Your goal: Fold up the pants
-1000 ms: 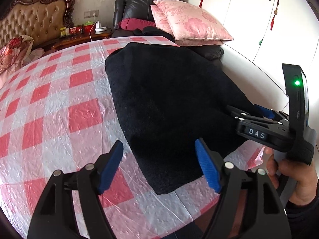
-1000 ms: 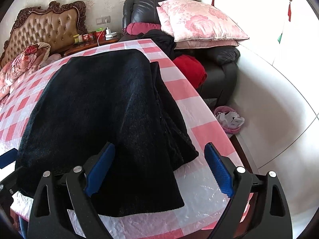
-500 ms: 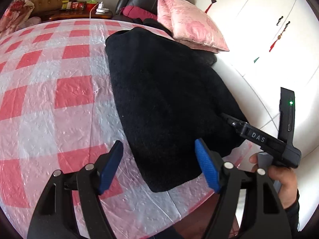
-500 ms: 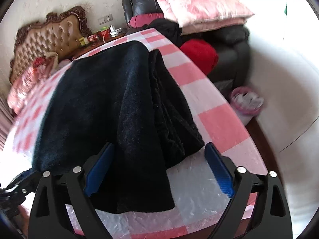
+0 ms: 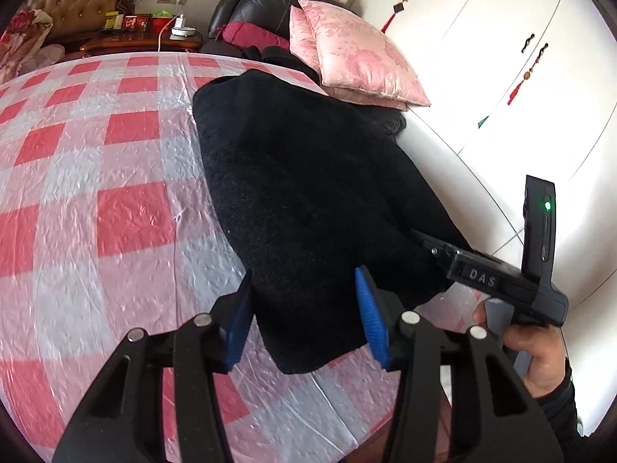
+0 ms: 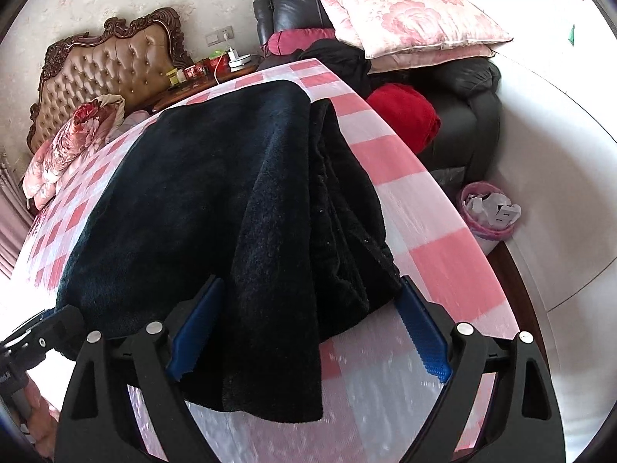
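Observation:
Black fuzzy pants (image 5: 308, 193) lie folded lengthwise on a red-and-white checked table (image 5: 115, 212), along its right side. They also show in the right wrist view (image 6: 216, 208), with a second layer bunched along their right edge. My left gripper (image 5: 304, 316) is open, its blue pads on either side of the near-left corner of the pants. My right gripper (image 6: 304, 332) is open, straddling the near end of the pants. The right gripper also shows in the left wrist view (image 5: 428, 245) at the pants' right edge.
Pink pillows (image 5: 358, 54) rest on a black leather chair (image 6: 293, 0) beyond the table. A red garment (image 6: 405, 115) lies on that chair. A pink waste bin (image 6: 488, 216) stands on the floor right of the table. A bed headboard (image 6: 112, 65) is at the far left.
Both grippers have moved forward and down onto the near end of the pants. The left gripper's jaws have narrowed a little but stay open.

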`<state>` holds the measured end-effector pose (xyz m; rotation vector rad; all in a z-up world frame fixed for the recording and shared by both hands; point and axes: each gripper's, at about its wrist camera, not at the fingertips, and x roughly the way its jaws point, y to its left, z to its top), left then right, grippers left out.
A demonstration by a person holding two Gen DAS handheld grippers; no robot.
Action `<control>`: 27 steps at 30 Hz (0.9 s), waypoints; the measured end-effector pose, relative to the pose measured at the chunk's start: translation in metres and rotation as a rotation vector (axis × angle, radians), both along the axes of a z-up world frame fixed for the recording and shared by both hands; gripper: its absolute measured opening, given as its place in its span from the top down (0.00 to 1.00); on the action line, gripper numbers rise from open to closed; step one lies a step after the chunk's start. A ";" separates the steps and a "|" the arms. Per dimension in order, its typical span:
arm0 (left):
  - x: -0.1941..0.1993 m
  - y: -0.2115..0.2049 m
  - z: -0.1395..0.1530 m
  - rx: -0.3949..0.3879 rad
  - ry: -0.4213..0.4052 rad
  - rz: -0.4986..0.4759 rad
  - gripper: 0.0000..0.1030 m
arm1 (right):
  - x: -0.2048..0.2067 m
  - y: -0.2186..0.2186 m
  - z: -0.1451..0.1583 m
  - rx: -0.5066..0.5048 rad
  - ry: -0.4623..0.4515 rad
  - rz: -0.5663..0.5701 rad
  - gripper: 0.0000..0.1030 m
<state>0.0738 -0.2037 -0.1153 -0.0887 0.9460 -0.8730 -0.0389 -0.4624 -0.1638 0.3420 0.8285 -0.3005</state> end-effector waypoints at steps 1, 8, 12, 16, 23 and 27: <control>-0.001 0.000 0.001 0.007 0.001 -0.001 0.49 | 0.000 -0.001 0.000 0.006 0.002 -0.001 0.15; -0.029 0.011 0.032 0.021 -0.187 0.070 0.40 | -0.020 -0.006 0.041 -0.115 -0.034 -0.096 0.15; -0.036 -0.007 0.051 0.056 -0.333 0.062 0.53 | -0.007 0.008 0.067 -0.147 -0.079 -0.055 0.15; -0.036 -0.030 0.039 0.095 -0.295 0.023 0.57 | 0.012 0.031 0.067 -0.170 -0.056 0.000 0.14; -0.036 -0.038 0.017 0.188 -0.264 0.033 0.55 | 0.022 0.046 0.021 -0.190 0.057 0.019 0.12; -0.035 -0.037 0.014 0.181 -0.257 0.040 0.56 | 0.020 0.044 0.016 -0.182 0.044 0.011 0.11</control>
